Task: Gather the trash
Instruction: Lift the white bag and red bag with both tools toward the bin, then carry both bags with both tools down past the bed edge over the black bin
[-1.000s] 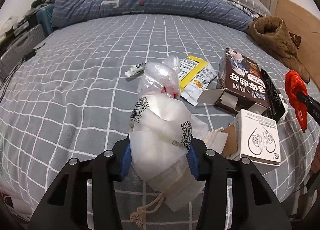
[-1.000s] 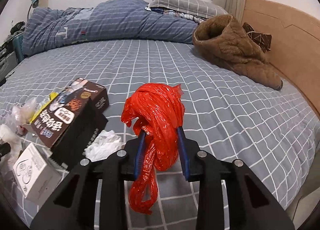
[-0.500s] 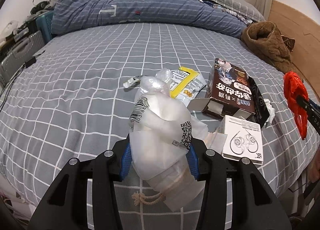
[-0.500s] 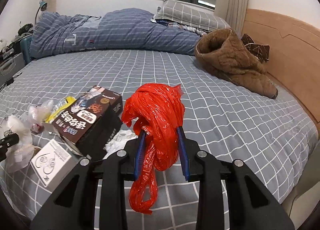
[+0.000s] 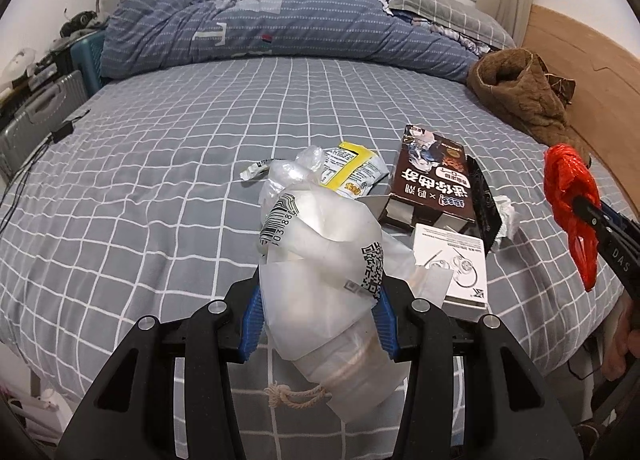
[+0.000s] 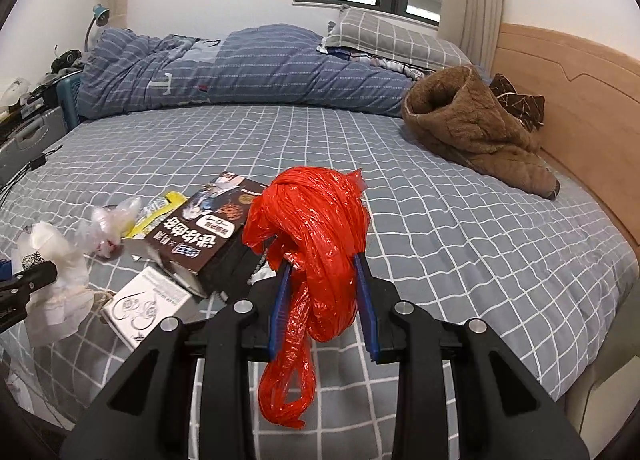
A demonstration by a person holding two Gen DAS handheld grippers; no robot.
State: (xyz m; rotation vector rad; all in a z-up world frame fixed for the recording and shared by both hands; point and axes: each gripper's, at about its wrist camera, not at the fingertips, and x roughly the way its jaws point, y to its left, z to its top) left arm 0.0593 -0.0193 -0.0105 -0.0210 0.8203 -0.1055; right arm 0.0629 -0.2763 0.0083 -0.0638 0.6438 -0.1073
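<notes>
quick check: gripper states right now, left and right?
Left gripper: closed on a white plastic bag.
Right gripper: closed on a red plastic bag.

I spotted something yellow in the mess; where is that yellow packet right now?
In the left wrist view the yellow packet lies on the bed, left of the brown box and just behind the clear crumpled plastic.

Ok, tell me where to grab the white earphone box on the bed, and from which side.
Take the white earphone box across its two long edges, coming from above at the near end. It lies flat on the bed, so the thin sides are the only graspable faces; its far end is crowded by the brown carton.
</notes>
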